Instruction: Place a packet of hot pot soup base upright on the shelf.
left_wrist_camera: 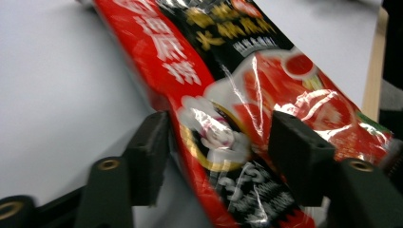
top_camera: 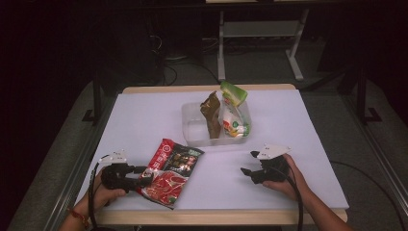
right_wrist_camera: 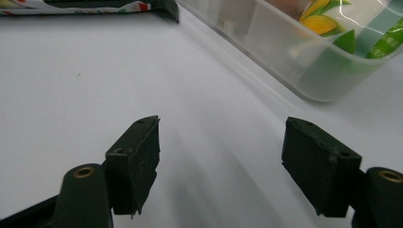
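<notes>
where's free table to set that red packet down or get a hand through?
Bare: left of the clear tub, right of it up to the table edge, and between the red packet and right gripper. Crowded: the tub, with two pouches standing inside.

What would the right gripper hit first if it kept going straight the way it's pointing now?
Probably bare white table first; its open right gripper holds nothing. Farther along that line lies the end of the red and black food packet, with the clear plastic container off to one side. Depth is hard to judge.
</notes>
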A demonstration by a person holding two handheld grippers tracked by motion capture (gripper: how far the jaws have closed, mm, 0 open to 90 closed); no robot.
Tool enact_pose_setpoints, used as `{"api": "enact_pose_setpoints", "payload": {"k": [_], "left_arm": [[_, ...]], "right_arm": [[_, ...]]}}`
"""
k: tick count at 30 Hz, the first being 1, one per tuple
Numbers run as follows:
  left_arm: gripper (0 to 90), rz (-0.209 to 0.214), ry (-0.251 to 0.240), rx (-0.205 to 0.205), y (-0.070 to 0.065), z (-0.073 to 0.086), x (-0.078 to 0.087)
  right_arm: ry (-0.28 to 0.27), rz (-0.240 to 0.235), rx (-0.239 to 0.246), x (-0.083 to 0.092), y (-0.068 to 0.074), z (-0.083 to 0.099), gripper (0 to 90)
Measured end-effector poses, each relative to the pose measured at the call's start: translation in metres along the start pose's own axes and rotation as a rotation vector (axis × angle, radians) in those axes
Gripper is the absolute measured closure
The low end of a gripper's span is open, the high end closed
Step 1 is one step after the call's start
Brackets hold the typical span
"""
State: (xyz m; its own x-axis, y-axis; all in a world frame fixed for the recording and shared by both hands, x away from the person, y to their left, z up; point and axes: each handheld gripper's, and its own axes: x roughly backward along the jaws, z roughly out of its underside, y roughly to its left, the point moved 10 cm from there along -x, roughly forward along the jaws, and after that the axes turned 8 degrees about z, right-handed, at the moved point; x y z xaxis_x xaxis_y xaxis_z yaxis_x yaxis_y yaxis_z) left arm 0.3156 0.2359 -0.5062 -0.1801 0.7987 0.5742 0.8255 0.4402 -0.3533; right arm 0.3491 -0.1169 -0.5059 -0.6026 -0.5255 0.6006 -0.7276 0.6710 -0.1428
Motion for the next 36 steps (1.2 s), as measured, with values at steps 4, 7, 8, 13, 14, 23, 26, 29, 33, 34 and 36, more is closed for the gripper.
{"api": "enact_pose_setpoints", "payload": {"k": [4, 7, 8, 13, 14, 23, 26, 29, 33, 34, 36], "left_arm": [[36.6, 0.005, 0.012, 0.022, -0.001, 0.001, -0.001], [36.6, 0.015, 0.022, 0.021, -0.005, 0.002, -0.003], [36.6, 0.013, 0.031, 0.010, -0.006, 0.002, -0.004], [36.3, 0.022, 0.057, -0.016, -0.019, -0.001, -0.016], [35.9, 0.019, 0.063, -0.021, -0.021, -0.002, -0.019], [33.1, 0.003, 0.079, -0.013, -0.032, -0.014, -0.045], [33.2, 0.015, 0.081, -0.019, -0.032, -0.013, -0.045], [33.3, 0.025, 0.093, -0.042, -0.032, -0.013, -0.042], [33.3, 0.044, 0.098, -0.039, -0.032, -0.012, -0.041], [33.1, 0.047, 0.096, -0.035, -0.032, -0.012, -0.043], [33.0, 0.051, 0.095, -0.029, -0.032, -0.013, -0.047]], "right_arm": [[0.003, -0.004, 0.002, 0.001, 0.002, 0.000, 27.8], [0.003, -0.009, 0.002, 0.001, 0.005, 0.000, 27.8], [0.003, -0.011, 0.003, 0.001, 0.005, 0.000, 27.9], [0.014, -0.026, 0.006, -0.002, 0.011, 0.000, 28.2], [0.017, -0.033, 0.003, -0.003, 0.013, 0.000, 28.7], [0.076, -0.182, 0.031, -0.016, 0.066, -0.007, 44.3], [0.089, -0.169, 0.050, -0.025, 0.075, -0.010, 45.0], [0.090, -0.146, 0.042, -0.030, 0.074, -0.014, 42.5], [0.086, -0.121, 0.039, -0.034, 0.070, -0.017, 42.8], [0.087, -0.108, 0.042, -0.036, 0.069, -0.019, 44.9], [0.085, -0.101, 0.058, -0.039, 0.070, -0.021, 47.9]]}}
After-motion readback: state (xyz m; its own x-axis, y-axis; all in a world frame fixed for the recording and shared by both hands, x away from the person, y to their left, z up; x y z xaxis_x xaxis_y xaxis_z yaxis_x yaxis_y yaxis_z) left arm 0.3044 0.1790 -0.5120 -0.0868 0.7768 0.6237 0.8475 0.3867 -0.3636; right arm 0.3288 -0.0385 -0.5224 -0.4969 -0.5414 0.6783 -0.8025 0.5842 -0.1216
